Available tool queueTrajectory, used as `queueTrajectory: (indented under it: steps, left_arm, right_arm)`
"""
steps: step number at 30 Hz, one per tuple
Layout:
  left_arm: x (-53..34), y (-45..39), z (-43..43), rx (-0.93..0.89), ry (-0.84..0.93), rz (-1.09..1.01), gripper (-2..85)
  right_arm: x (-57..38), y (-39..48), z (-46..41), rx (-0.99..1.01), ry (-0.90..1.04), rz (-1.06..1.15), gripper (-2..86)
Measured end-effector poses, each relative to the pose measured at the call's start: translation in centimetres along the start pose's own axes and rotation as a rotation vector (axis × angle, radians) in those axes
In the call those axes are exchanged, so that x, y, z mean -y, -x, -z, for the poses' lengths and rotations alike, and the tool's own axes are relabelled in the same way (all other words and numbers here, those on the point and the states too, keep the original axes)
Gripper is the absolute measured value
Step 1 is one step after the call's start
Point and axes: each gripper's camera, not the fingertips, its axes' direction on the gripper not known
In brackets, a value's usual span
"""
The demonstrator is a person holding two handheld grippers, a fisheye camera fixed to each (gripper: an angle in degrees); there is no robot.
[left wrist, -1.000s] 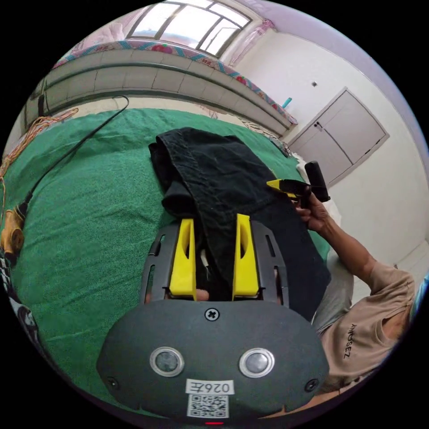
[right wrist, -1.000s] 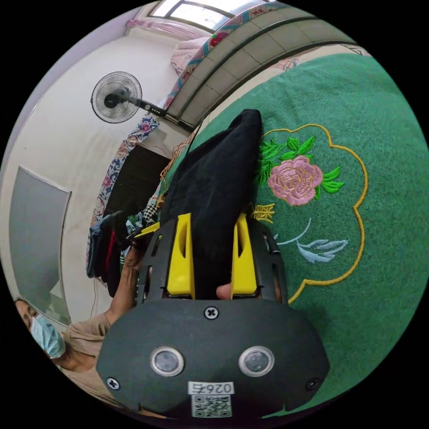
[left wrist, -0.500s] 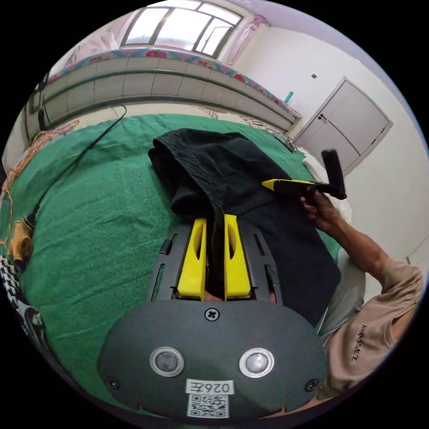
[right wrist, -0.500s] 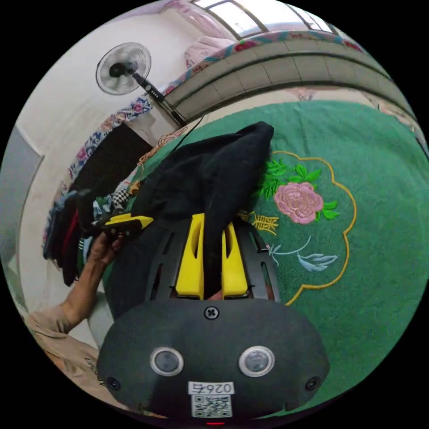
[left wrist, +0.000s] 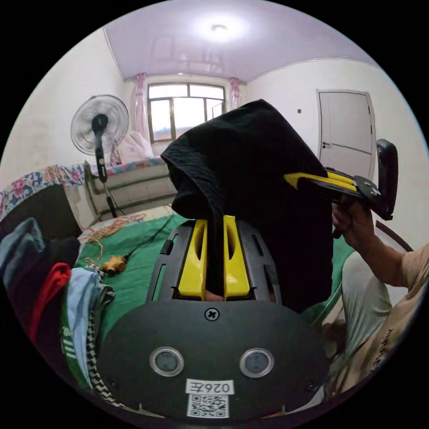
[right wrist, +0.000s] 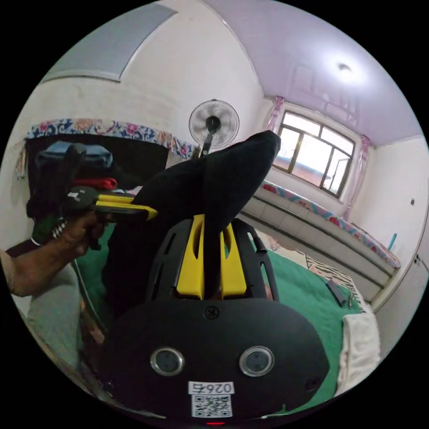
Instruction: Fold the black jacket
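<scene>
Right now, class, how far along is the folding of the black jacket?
Done: both grippers have hold of the black jacket. In hand: left gripper and right gripper hold it up above the green bedcover. Left: every fold; it hangs bunched.

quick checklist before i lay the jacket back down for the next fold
1. Left gripper clamped on the black jacket: ok, both jaws press on a fold of cloth.
2. Right gripper clamped on the jacket: ok, cloth runs between its nearly closed jaws.
3. Jacket lifted off the green bedcover: ok up top; its lowest hem is hidden, cannot tell.
4. Cloth hanging flat and unbunched: not ok, it drapes in a rumpled hump over both grippers.
5. Orange cable out of the landing spot: cannot tell, it lies on the bedcover's far part.
</scene>
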Motion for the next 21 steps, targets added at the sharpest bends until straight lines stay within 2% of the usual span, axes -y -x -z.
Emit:
queueTrajectory:
  steps: [4, 6, 8, 11, 14, 16, 19, 21]
  left_arm:
    - [-0.4, -0.1, 14.8, 0.131, -0.115, 0.009, 5.9]
    - [-0.5, 0.2, 21.3, 0.210, -0.149, -0.009, 5.9]
    - [-0.7, 0.3, 29.6, 0.365, -0.190, -0.054, 5.9]
    - [0.2, 1.6, 37.6, 0.568, -0.162, -0.109, 6.0]
    - [2.4, 6.3, 41.1, 0.689, -0.039, -0.114, 6.0]
    - [3.7, 11.0, 40.6, 0.718, 0.076, -0.113, 6.2]
    - [3.6, 21.1, 35.9, 0.671, 0.228, -0.122, 6.8]
    - [1.5, 28.2, 31.7, 0.581, 0.329, 0.027, 7.3]
  right_arm:
    - [4.6, 5.5, 6.3, 0.167, -0.146, -0.011, 0.6]
    - [7.7, 8.7, 9.2, 0.373, -0.226, -0.068, 0.6]
    - [10.3, 11.1, 10.2, 0.533, -0.269, -0.118, 0.6]
    - [15.3, 16.0, 9.6, 0.775, -0.295, -0.182, 0.6]
    - [20.2, 21.6, 6.9, 0.927, -0.272, -0.262, 0.6]
    - [22.6, 25.0, 4.4, 0.944, -0.246, -0.334, 0.7]
    - [25.0, 30.6, -1.8, 0.846, -0.139, -0.455, 1.0]
    - [25.4, 34.6, -9.0, 0.736, 0.084, -0.455, 1.8]
